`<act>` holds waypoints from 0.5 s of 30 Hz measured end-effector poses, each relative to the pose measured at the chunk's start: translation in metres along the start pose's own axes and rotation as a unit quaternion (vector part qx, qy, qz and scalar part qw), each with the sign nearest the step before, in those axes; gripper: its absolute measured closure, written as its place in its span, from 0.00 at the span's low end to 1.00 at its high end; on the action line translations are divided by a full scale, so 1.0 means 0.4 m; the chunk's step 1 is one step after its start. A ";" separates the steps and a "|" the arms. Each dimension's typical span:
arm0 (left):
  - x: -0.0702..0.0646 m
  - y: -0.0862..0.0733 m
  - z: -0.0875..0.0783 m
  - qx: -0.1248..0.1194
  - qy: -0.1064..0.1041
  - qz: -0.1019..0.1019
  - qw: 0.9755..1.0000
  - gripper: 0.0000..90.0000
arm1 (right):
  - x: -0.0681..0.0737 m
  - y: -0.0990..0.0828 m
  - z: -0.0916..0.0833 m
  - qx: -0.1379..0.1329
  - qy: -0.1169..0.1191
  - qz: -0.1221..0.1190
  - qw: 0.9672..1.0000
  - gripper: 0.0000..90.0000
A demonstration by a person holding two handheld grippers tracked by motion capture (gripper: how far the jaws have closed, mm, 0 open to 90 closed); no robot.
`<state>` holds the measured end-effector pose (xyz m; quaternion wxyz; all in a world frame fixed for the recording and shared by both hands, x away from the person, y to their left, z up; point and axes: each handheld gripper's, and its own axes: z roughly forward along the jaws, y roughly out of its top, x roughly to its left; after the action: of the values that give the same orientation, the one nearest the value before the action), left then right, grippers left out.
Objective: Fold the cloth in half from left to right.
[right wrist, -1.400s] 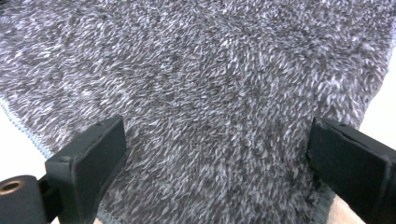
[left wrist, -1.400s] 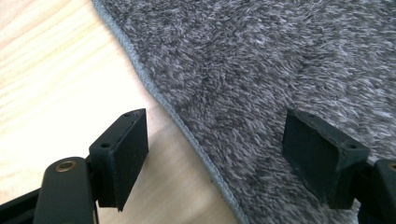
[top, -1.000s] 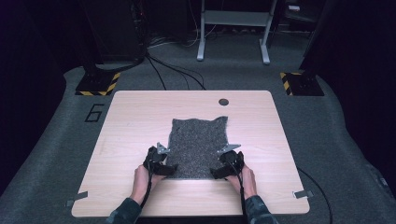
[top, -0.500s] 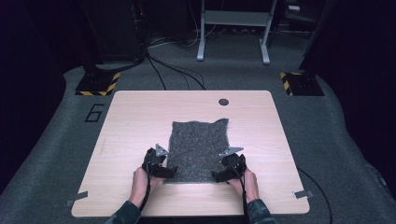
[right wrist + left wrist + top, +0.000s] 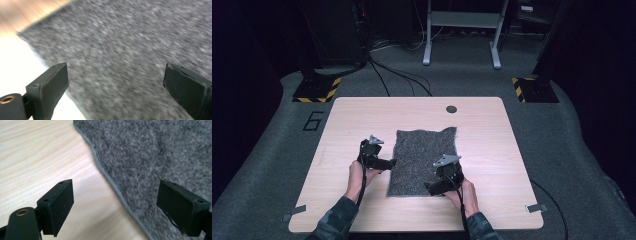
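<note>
A grey felt cloth (image 5: pixel 424 157) lies flat in the middle of the wooden table (image 5: pixel 492 150). My left gripper (image 5: pixel 391 162) hovers at the cloth's left edge, pointing right. Its jaws have just been opening and stand wide apart, pressing on nothing. In the left gripper view (image 5: pixel 115 205) the cloth's hemmed edge (image 5: pixel 110 177) runs across the table below the gap. My right gripper (image 5: pixel 431 189) is open over the cloth's near edge. The right gripper view (image 5: pixel 116 87) is blurred, with the cloth (image 5: pixel 120 47) beneath the spread jaws.
A dark round grommet hole (image 5: pixel 451 109) sits near the table's far edge. Bare wood surrounds the cloth on all sides. Cables and a metal stand (image 5: pixel 462 30) are on the floor beyond the table. Striped floor plates (image 5: pixel 317 90) flank the far corners.
Both grippers have lifted off the cloth's near corners. The left one moved away from me along the left edge; the right one shifted slightly left. The cloth lies as before.
</note>
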<state>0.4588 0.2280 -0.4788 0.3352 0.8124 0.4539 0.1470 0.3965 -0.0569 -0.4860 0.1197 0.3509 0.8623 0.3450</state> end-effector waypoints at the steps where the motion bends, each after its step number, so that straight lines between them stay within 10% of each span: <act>1: 0.004 0.008 0.005 0.000 0.001 0.001 1.000 0.15 | 0.005 0.004 0.001 0.002 0.003 -0.002 1.000 0.06; 15: 0.063 0.121 0.109 0.021 -0.004 -0.017 1.000 0.17 | 0.144 0.085 0.076 0.010 0.051 -0.046 0.998 0.15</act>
<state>0.5271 0.2136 -0.4796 0.3224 0.8121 0.4690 0.1283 0.3861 0.0157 -0.4830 0.0876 0.2937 0.8859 0.3483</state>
